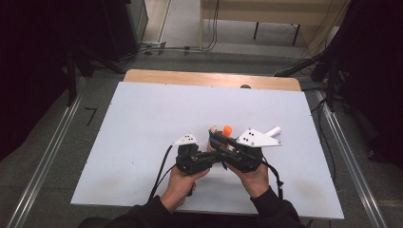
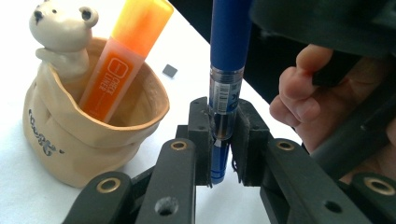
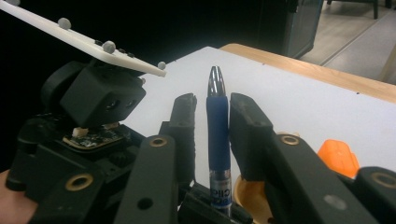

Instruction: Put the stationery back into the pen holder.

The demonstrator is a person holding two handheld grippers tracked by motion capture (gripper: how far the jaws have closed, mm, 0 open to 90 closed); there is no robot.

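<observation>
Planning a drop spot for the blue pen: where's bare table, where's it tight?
Free: the white table left of the left gripper, its far strip toward the wooden edge, and the right margin beyond the white tube. Crowded: around the bear pen pot, where both grippers meet on the blue pen.

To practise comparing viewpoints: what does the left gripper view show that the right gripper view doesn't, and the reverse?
Left gripper view: the bear on the tan pouch holder, a small grey square on the table, and the left gripper clamped on the blue pen. Right gripper view: the pen's metal tip, a white plate, the table's wooden edge. Both: the blue pen and the orange highlighter.
</observation>
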